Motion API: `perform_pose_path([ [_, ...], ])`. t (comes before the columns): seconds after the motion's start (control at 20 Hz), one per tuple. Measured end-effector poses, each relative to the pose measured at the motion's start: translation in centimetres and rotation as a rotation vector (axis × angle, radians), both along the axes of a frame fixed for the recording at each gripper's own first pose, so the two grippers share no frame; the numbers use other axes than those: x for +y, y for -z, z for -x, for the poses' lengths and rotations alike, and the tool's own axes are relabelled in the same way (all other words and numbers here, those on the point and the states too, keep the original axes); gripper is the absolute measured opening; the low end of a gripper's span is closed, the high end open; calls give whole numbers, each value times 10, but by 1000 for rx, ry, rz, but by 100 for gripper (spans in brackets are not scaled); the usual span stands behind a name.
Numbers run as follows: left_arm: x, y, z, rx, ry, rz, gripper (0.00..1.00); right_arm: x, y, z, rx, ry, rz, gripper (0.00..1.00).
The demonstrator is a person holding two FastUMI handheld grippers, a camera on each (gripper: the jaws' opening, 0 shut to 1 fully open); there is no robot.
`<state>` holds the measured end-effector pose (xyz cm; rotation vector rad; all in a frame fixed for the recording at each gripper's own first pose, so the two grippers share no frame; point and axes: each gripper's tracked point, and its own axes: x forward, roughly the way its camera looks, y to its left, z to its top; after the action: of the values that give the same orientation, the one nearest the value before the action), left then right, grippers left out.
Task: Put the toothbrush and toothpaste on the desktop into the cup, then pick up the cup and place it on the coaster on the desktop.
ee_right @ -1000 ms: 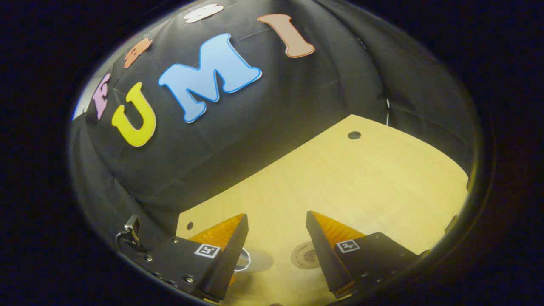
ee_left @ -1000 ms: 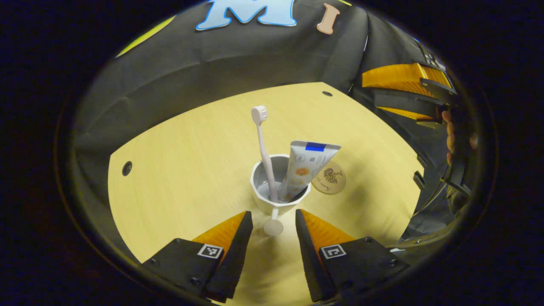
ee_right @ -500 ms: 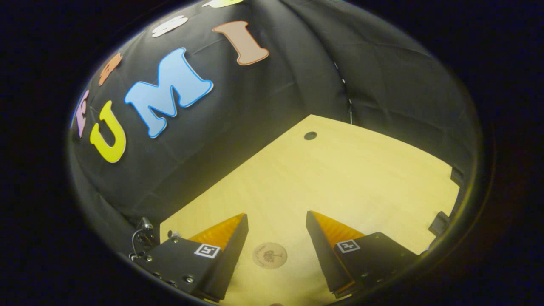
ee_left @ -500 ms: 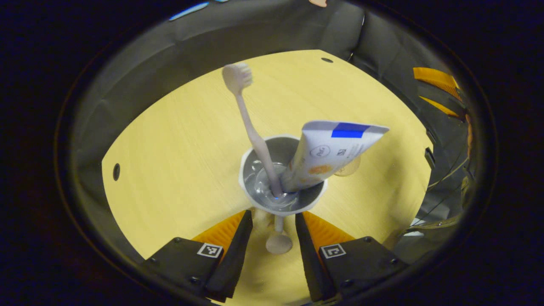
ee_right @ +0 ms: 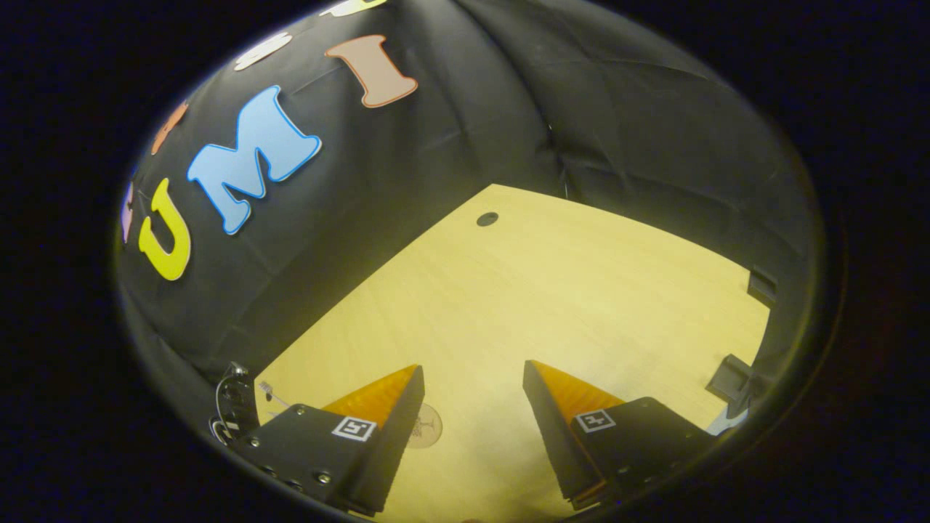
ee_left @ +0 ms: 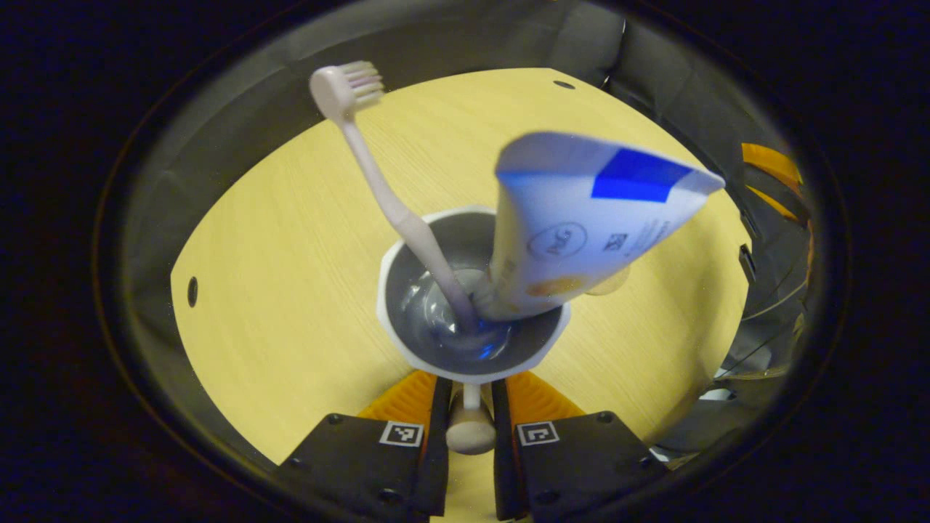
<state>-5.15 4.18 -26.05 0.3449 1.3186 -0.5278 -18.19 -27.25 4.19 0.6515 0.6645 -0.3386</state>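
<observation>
Looking along the left gripper view:
Left gripper: fingers drawn close together at the bottom edge, one on each side of the cup's round knobbed handle; whether both fingers press on it cannot be told.
Pale faceted cup with grey inside: directly ahead of the fingertips, its near rim just above them, seen from above.
Pale pink plastic toothbrush: standing in the cup, leaning left, bristled head uppermost.
White toothpaste tube with blue band: standing in the cup, cap end down, flat crimped end up and tilted right, close to the camera.
Round brown coaster: on the desktop just right of the cup, mostly hidden behind the tube.
Light wooden desktop: beneath the cup.

Looking along the right gripper view:
Right gripper: fingers spread wide apart, nothing between them.
Coaster: flat on the desktop, partly behind the left-hand fingertip.
</observation>
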Motion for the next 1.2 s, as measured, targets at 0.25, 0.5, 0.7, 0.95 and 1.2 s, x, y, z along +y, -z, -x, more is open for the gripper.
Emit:
perform_pose_path([
  [0.25,-2,0,2,-5,-19,16,33,-2,-1,0,2,-3,11,84],
  [0.5,-14,-15,-2,-48,38,17,33,4,1,-1,10,-15,3,83],
  [0.7,-32,-33,-8,-68,105,26,33,4,3,0,16,-11,-1,84],
  [0.95,-65,-32,-5,-71,172,47,33,-8,4,7,20,24,-6,83],
  [1.2,-92,-31,-13,-62,230,63,33,-29,7,23,30,77,-10,84],
])
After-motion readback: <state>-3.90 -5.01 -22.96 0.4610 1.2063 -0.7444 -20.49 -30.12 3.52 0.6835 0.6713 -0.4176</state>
